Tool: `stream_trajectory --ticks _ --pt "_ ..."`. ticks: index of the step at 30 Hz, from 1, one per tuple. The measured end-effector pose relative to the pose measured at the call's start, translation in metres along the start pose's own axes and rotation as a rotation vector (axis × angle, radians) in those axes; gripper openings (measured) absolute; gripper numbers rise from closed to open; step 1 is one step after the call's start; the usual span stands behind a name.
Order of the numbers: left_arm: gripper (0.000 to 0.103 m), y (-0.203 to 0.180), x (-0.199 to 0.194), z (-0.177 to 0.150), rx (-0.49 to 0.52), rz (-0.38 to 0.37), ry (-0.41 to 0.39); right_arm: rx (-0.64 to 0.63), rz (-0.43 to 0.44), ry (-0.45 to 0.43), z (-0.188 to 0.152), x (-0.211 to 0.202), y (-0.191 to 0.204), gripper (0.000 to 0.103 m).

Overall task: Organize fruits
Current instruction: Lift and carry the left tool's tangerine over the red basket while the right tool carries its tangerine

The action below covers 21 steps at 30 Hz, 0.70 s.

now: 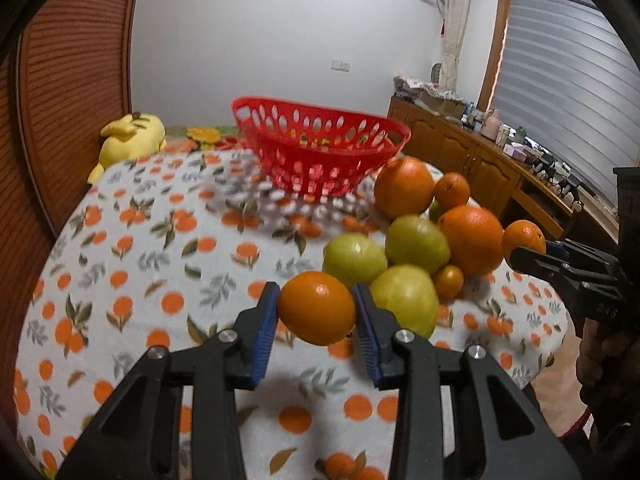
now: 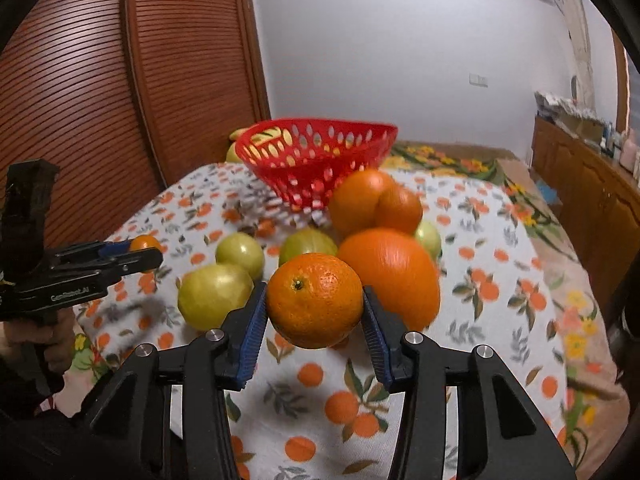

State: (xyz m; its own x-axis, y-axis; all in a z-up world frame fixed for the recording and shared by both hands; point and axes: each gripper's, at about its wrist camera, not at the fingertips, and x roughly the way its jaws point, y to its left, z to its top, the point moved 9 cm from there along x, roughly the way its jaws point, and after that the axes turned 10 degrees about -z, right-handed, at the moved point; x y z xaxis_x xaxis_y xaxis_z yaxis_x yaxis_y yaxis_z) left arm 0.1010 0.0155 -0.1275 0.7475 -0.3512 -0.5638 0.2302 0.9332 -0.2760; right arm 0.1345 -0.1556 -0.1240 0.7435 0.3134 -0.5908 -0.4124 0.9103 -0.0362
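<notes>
Both fisheye views are lit by soft, even indoor light that leaves the white wall (image 1: 280, 40) bright and flat, with only small glints on the held fruit and faint, diffuse shadows under the red basket (image 1: 320, 152) on the patterned table (image 1: 160, 240). Strong barrel distortion bends the slatted wooden door (image 2: 100, 100) and the window blinds (image 1: 560, 80) into curves, and black vignetting fills the corners. The basket, the far fruit and the cloth pattern are smeared by motion blur, while the near black frames stay fairly sharp.
</notes>
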Motion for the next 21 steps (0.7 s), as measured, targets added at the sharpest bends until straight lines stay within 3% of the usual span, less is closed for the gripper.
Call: stream_trajectory --ticks 21 --pt "0.036 -0.020 0.019 0.082 0.094 -0.018 -0.067 -0.049 0.021 -0.066 0.065 0.014 -0.006 0.046"
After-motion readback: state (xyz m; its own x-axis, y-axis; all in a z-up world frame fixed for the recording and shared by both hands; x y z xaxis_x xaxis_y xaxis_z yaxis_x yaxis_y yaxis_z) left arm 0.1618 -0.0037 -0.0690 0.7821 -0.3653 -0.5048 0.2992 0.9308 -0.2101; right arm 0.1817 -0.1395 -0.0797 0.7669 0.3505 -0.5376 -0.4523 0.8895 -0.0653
